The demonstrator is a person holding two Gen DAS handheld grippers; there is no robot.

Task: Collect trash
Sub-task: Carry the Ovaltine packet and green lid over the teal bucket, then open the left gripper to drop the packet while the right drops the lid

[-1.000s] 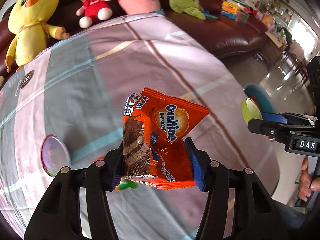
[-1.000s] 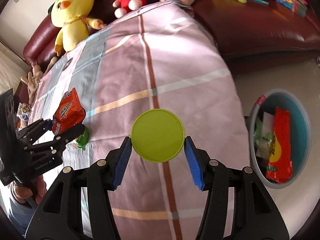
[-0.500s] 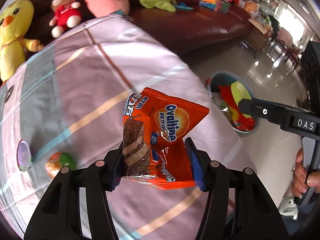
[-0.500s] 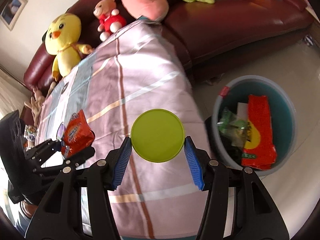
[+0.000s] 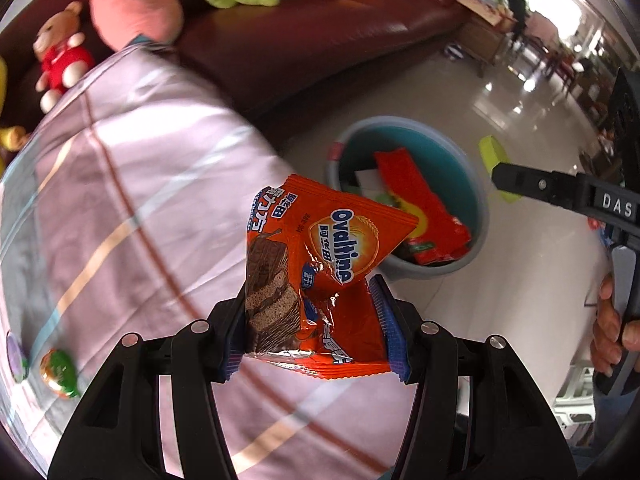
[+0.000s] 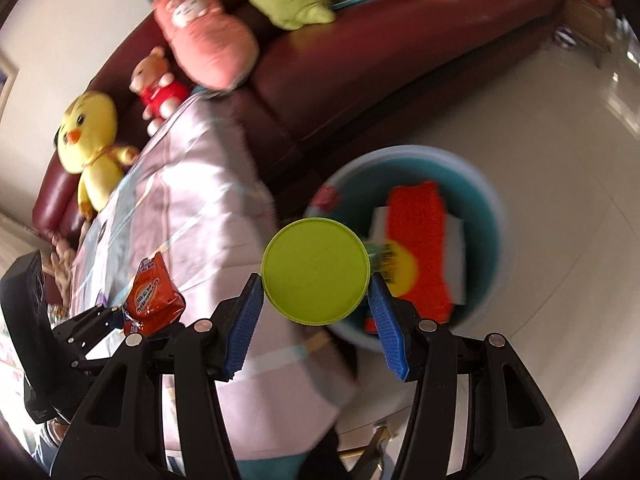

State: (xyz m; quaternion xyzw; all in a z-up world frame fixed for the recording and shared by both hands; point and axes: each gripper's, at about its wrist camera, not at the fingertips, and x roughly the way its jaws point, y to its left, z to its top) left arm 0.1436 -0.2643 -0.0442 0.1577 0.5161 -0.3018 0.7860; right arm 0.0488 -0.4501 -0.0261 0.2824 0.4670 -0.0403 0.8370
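My left gripper (image 5: 314, 320) is shut on an orange Ovaltine wafer wrapper (image 5: 320, 264), held above the table's right edge; it also shows in the right wrist view (image 6: 150, 300). My right gripper (image 6: 316, 300) is shut on a round lime-green lid (image 6: 315, 271), held over the near rim of the teal trash bin (image 6: 486, 200). The bin (image 5: 478, 184) stands on the floor right of the table and holds a red wrapper (image 5: 424, 208) and other packets. In the left wrist view the lid (image 5: 498, 160) shows edge-on past the bin.
The table has a pink and grey striped cloth (image 5: 132, 184). A small green and orange wrapper (image 5: 59, 374) and a purple disc (image 5: 16, 360) lie at its left. A dark red sofa (image 6: 360, 48) with plush toys stands behind. Tiled floor (image 6: 560, 100) surrounds the bin.
Both grippers have swung right from over the table toward the bin, each keeping its hold. The bin has come from the right edge to the middle of both views.
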